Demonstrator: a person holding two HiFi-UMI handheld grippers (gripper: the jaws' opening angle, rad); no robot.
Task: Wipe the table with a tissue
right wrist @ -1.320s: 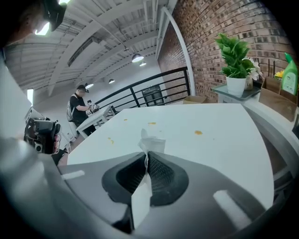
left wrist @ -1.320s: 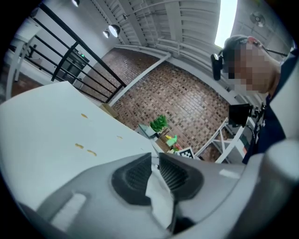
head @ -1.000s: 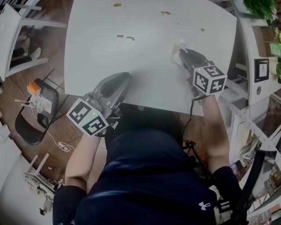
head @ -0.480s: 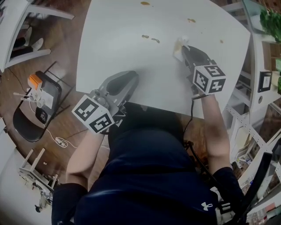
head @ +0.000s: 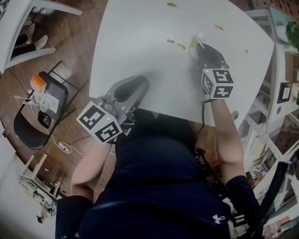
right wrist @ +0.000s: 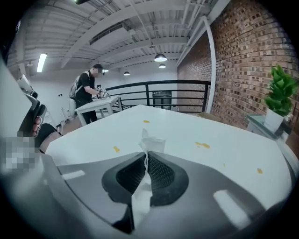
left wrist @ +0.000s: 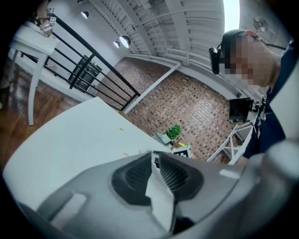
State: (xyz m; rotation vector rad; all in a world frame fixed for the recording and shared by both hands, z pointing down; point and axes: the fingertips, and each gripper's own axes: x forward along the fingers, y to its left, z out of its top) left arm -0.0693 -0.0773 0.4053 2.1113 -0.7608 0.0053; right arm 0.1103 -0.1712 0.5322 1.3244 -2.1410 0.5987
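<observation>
On the white table [head: 140,56], the right gripper [head: 200,45] was shown clamped shut on a tissue [head: 199,36], held just right of two yellow smears [head: 181,46], far nearer than the left gripper [head: 139,83], itself shut on a paper scrap [left wrist: 160,196].

The worktop [head: 140,42] is plain white, dotted with small yellow-brown stains [head: 171,4]. Both the left claw [left wrist: 154,158] and the right claw [right wrist: 145,158] are pale grey with black ribbed pads [right wrist: 161,175]; each marker cube [head: 217,83] is white with black square patterns. The tissue [right wrist: 150,142] is white. The floor [head: 77,46] is dark brown wood, the wall [left wrist: 196,105] red-brown brick with pale joints, the plant [right wrist: 280,95] green, the person's shirt [head: 159,186] navy, the chair [head: 28,130] black, the box [head: 36,83] orange
</observation>
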